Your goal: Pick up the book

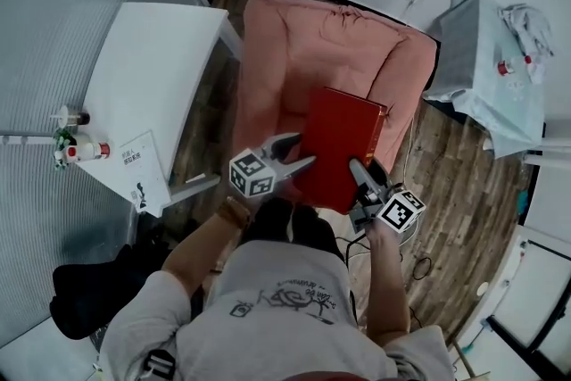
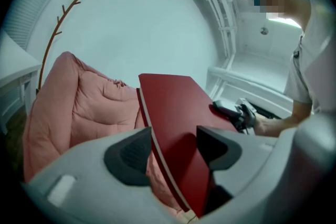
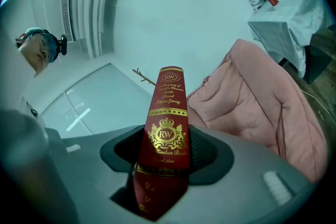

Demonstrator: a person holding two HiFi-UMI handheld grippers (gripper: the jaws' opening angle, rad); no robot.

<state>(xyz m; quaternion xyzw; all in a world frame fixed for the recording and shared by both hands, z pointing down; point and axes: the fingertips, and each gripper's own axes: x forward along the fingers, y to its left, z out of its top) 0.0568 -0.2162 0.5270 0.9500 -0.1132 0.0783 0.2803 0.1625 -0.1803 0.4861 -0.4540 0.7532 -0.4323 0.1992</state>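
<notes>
A thick red book with gold print on its spine hangs in the air above a pink beanbag chair, held from both sides. My left gripper is shut on the book's left edge; in the left gripper view the red cover runs between the jaws of that gripper. My right gripper is shut on the book's near right side. In the right gripper view the gilded spine stands upright between the pads of the gripper. The book's underside is hidden.
A white table at the left carries a booklet and small bottles. A table under a pale blue cloth stands at the right with a few small items. Wooden floor surrounds the beanbag. A person's torso fills the bottom.
</notes>
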